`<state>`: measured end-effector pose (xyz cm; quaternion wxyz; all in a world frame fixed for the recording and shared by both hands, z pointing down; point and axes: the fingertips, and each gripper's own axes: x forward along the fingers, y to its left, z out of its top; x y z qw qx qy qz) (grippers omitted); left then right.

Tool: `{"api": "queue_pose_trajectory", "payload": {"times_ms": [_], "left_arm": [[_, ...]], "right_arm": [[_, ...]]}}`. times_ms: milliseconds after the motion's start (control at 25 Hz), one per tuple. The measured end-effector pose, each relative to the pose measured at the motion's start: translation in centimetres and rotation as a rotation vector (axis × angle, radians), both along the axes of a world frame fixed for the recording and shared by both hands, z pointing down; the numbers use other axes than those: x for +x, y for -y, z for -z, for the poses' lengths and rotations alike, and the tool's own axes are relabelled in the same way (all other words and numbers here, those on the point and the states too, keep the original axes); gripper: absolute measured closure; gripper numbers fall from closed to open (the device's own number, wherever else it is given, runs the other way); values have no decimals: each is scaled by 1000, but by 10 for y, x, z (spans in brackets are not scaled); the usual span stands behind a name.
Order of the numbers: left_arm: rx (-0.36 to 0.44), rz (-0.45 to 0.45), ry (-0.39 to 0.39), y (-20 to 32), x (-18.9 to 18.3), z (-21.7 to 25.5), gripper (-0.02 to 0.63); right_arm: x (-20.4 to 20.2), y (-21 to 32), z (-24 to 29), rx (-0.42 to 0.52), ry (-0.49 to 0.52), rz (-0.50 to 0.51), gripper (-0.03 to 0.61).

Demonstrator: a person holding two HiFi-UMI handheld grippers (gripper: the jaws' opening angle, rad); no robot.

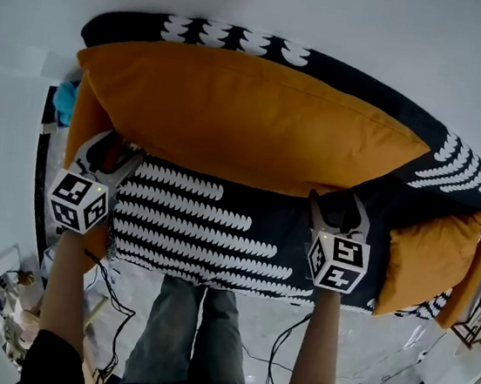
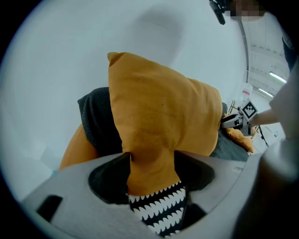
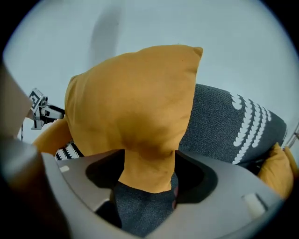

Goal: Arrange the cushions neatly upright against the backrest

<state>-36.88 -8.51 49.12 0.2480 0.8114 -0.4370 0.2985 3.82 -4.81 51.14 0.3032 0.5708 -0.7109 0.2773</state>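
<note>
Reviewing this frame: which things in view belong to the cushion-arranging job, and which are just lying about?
Belongs to the job: large orange cushion; left gripper and right gripper, each on one lower corner of it; small orange cushion at the sofa's right end; sofa backrest.
Lying about: cables on the floor; blue thing past the sofa's left end; floor clutter at lower left.

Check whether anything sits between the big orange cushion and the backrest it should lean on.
Nothing visible does. The big orange cushion stands right along the backrest; the space behind it is hidden. The smaller orange cushion lies apart at the right end of the seat in the head view.
</note>
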Motion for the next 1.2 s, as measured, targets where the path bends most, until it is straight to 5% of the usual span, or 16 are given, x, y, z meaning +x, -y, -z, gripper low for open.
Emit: {"api": "queue_pose_trajectory", "payload": {"times_ms": [200, 440, 1040, 1200], "left_arm": [[21, 15, -3, -20, 1, 23, 333], [39, 17, -19, -52, 19, 50, 359], [171, 90, -108, -120, 63, 159, 509], [194, 69, -110, -140, 76, 189, 547]], "right_arm": [[3, -26, 22, 26, 3, -32, 257], [4, -51, 52, 69, 26, -89, 380], [-5, -105, 156, 215, 110, -67, 560], [-11, -125, 186, 242, 138, -56, 565]]}}
